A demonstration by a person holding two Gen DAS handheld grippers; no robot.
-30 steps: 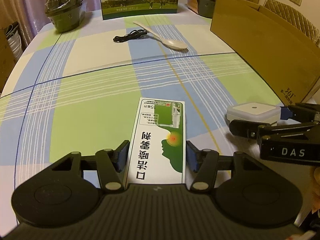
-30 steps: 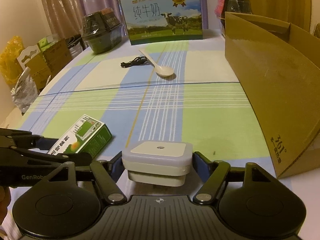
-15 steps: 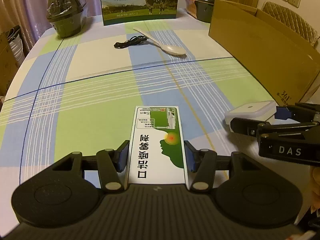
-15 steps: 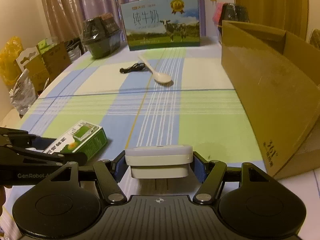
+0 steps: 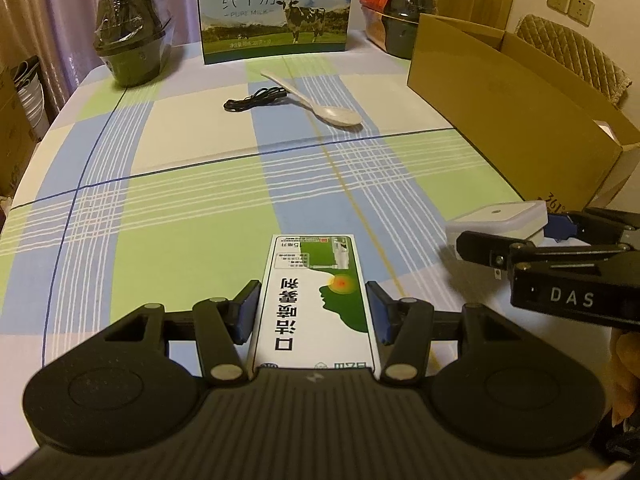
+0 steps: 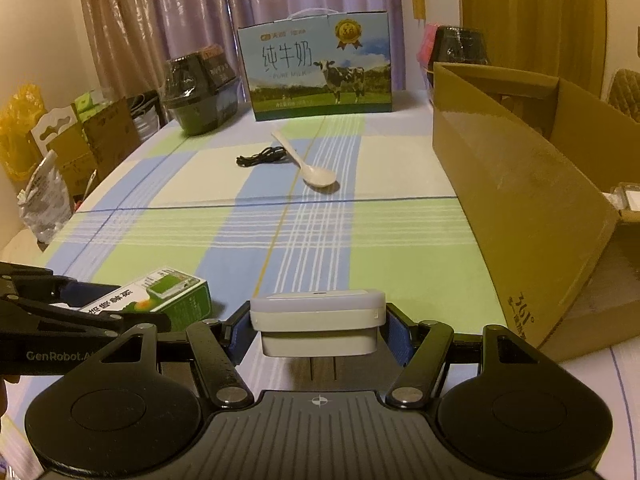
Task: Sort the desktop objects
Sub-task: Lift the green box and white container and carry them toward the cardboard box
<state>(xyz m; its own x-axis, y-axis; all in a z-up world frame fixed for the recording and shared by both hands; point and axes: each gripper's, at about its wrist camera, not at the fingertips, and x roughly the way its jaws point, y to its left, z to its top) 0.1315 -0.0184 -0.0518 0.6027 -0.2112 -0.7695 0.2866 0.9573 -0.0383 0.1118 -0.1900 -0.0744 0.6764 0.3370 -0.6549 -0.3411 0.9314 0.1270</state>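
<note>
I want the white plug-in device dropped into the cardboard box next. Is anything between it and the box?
Nothing visible. The white plug-in device sits in the right gripper, with only bare tablecloth between it and the cardboard box, whose near wall it must clear.

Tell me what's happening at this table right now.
A person is sorting desk items with two handheld grippers. The left gripper is shut on a green and white carton, and the right gripper is shut on a white plug-in device; both look lifted off the tablecloth. An open cardboard box sits on the right. A spoon and a black cable lie farther back, untouched.
</note>
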